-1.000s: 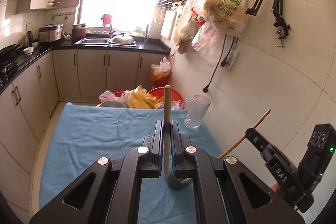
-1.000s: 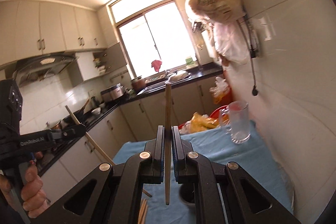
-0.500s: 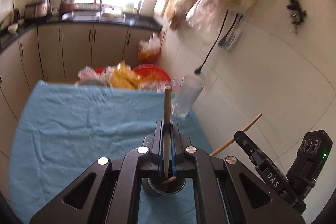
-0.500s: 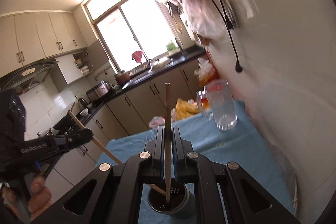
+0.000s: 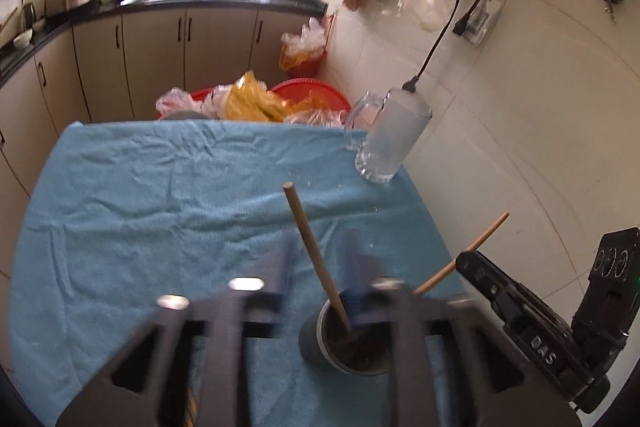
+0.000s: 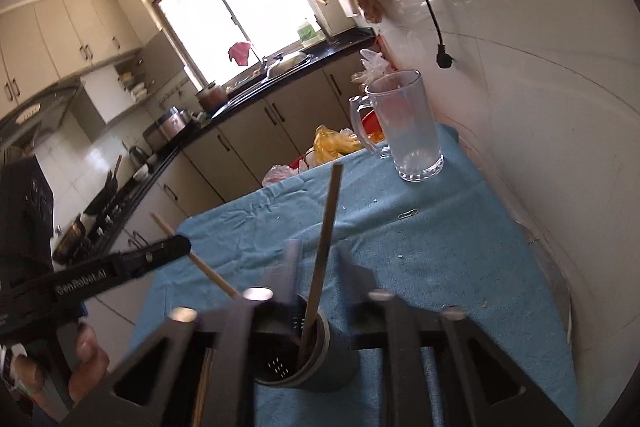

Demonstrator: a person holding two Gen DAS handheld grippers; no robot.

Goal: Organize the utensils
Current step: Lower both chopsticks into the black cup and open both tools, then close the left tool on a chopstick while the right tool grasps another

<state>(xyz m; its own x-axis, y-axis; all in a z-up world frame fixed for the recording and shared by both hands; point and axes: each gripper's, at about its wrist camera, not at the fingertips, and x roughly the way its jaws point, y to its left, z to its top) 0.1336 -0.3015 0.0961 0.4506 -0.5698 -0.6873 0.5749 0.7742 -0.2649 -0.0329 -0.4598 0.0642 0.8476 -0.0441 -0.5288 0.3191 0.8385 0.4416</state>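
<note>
A dark grey utensil cup [image 5: 345, 343] [image 6: 296, 355] stands on the blue cloth [image 5: 160, 211]. Two wooden chopsticks lean in it. In the left wrist view one chopstick [image 5: 314, 251] stands between the spread fingers of my open left gripper [image 5: 316, 267], and the other chopstick [image 5: 460, 259] leans right past the right gripper's body [image 5: 540, 331]. In the right wrist view a chopstick [image 6: 322, 247] stands between the spread fingers of my open right gripper [image 6: 320, 267]; the other chopstick [image 6: 196, 255] passes by the left gripper [image 6: 120, 267].
A clear glass mug [image 5: 390, 139] [image 6: 404, 131] stands at the cloth's far right by the tiled wall. Red basins and plastic bags [image 5: 256, 103] lie beyond the table. More chopsticks [image 6: 206, 379] lie on the cloth near the cup. A paperclip [image 6: 408, 214] lies on the cloth.
Both grippers have opened and let go of their chopsticks, which now lean in the cup. Both views tilted down toward the table.
</note>
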